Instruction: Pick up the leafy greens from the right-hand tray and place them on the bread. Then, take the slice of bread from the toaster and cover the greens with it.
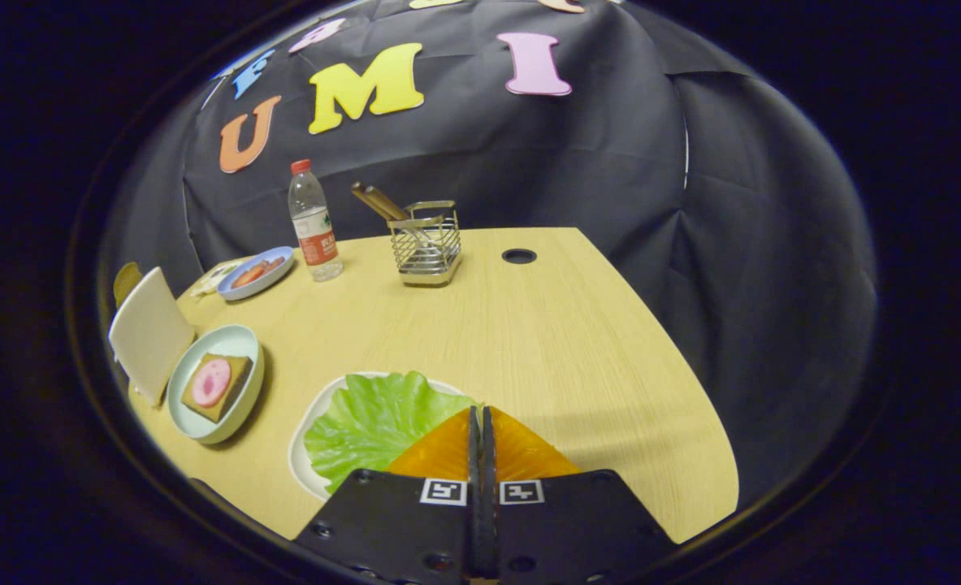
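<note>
Just ahead of the gripper [481,422], whose fingers are pressed together holding nothing, the leafy greens [370,422] lie on their white tray [300,455], ready to be picked up.

A pale wood-grain table [529,341] stretches ahead of the tongs, with a round dark cable hole [518,256] near its far edge. Beyond it hangs the creased black cloth wall [610,146], dim off to the right.
</note>
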